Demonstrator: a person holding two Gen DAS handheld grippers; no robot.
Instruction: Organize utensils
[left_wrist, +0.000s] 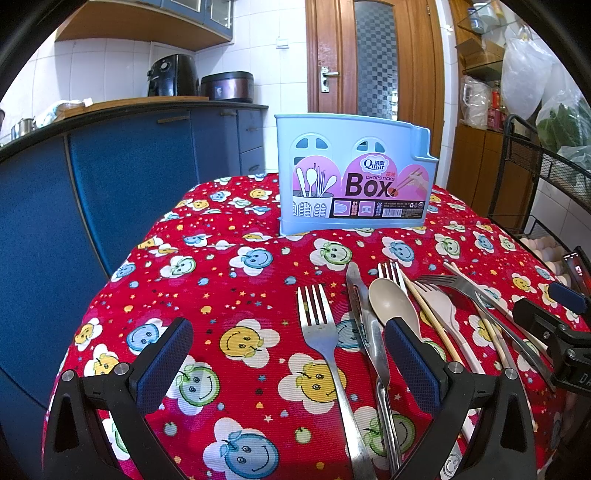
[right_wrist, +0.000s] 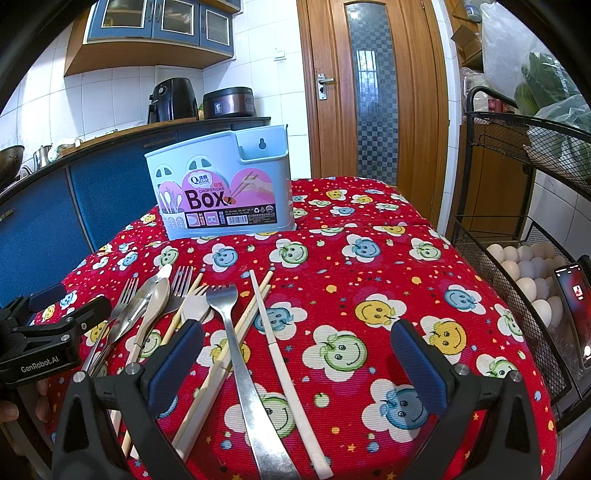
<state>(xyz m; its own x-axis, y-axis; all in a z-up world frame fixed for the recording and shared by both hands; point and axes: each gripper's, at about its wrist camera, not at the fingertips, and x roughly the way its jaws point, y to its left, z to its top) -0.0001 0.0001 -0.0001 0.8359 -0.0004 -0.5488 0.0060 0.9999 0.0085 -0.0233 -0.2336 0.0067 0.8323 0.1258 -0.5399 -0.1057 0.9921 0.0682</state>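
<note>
Right wrist: fork (right_wrist: 236, 332) lies between the open right gripper (right_wrist: 295, 358) fingers

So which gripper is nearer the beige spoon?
Left. The left gripper has one finger right beside the beige spoon; the right gripper sits farther right, past the forks.
</note>
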